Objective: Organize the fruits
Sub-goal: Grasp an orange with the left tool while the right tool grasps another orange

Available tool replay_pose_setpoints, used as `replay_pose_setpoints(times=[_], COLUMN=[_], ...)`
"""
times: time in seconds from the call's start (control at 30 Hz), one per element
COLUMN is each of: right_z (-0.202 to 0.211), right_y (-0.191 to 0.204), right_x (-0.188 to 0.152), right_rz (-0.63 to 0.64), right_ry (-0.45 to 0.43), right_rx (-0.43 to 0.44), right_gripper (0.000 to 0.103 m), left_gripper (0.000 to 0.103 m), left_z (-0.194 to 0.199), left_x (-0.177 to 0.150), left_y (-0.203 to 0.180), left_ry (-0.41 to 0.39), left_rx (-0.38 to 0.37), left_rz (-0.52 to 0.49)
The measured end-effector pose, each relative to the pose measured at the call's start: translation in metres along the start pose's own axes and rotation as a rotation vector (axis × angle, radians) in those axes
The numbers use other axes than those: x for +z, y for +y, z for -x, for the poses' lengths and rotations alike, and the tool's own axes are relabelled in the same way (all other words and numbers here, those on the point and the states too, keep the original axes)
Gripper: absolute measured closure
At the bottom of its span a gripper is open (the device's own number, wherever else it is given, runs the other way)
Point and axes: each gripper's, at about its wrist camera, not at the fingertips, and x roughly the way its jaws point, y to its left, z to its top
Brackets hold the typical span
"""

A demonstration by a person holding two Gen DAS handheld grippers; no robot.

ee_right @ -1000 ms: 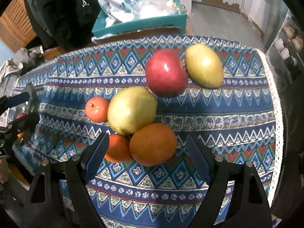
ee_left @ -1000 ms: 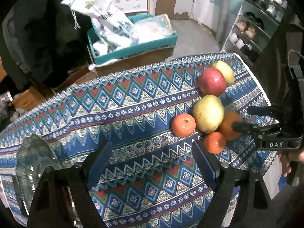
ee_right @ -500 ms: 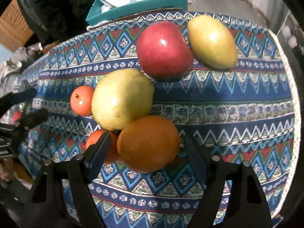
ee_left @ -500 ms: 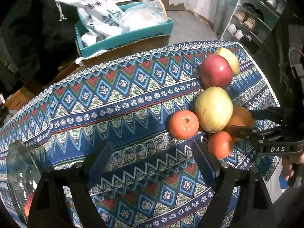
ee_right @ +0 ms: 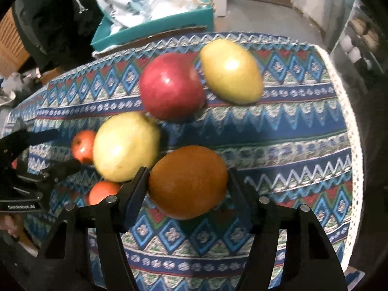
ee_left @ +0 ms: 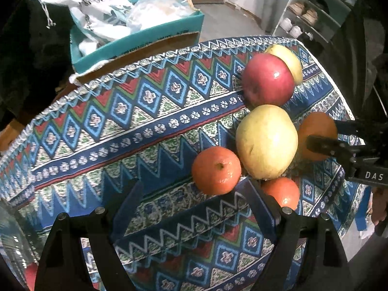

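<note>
Right wrist view, near field: my right gripper (ee_right: 188, 181) brackets the large orange (ee_right: 188, 181), one finger at its 9 o'clock flank and the other at its 3 o'clock flank. Both pads appear to touch the peel, so I judge the jaws closed on it, though the fruit seems to rest on the patterned tablecloth (ee_right: 291, 174) and not yet lifted.

Left wrist view, near field: my left gripper (ee_left: 194, 208) hangs with fingers spread wide and holding nothing; a small mandarin (ee_left: 216, 169) lies just past the fingertips at 12 o'clock, and a second mandarin (ee_left: 282, 191) sits against the right finger.

Middle field: a yellow-green pear (ee_right: 126, 145) touches both mandarins and lies just beside the orange at its 10 o'clock.

Far field: a red apple (ee_right: 172, 86) sits at 12 o'clock from the orange, with a yellow mango-like fruit (ee_right: 231, 71) just beside it at 1 o'clock. Beyond the table edge stands a teal box (ee_right: 155, 26) stuffed with plastic bags.

Progress, as I judge it: six fruits lie on the cloth, clustered and unsorted. A glassy edge with something red shows at 8 o'clock in the left view; I cannot tell what it holds. The task is at an early stage, the orange being the piece in hand.
</note>
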Motion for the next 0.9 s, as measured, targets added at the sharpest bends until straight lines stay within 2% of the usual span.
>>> replay_pose_setpoints(times=[0.1, 0.33, 0.4, 0.43, 0.47, 0.5, 0.57, 0.67, 0.9], right_z=[-0.009, -0.011, -0.012, -0.012, -0.011, -0.011, -0.011, -0.010, 0.005], right_y=[-0.005, -0.003, -0.003, -0.003, -0.004, -0.004, -0.003, 0.001, 0.010], right_x=[0.000, 0.003, 0.004, 0.004, 0.004, 0.004, 0.005, 0.005, 0.008], right_rz=[-0.007, -0.004, -0.006, -0.008, -0.009, -0.008, -0.004, 0.009, 0.033], right_ry=[0.019, 0.001, -0.001, -0.001, -0.002, -0.002, -0.004, -0.013, -0.061], right_rx=[0.002, 0.011, 0.013, 0.015, 0.015, 0.015, 0.012, 0.007, -0.004], right_gripper=[0.037, 0.037, 0.037, 0.037, 0.037, 0.037, 0.038, 0.038, 0.038], left_gripper=[0.016, 0.018, 0.029, 0.029, 0.034, 0.046, 0.056, 0.056, 0.057], left_z=[-0.009, -0.023, -0.025, -0.025, -0.025, -0.024, -0.024, -0.022, 0.001], left_x=[0.002, 0.006, 0.006, 0.006, 0.005, 0.005, 0.005, 0.002, 0.000], left_y=[0.000, 0.004, 0.004, 0.003, 0.001, 0.000, -0.004, -0.010, -0.009], left_ry=[0.014, 0.020, 0.020, 0.018, 0.010, 0.007, 0.015, -0.003, -0.052], left_rx=[-0.013, -0.053, -0.068, -0.077, -0.077, -0.094, -0.125, -0.082, -0.073], left_rz=[0.012, 0.047, 0.042, 0.036, 0.024, 0.017, 0.010, -0.021, -0.018])
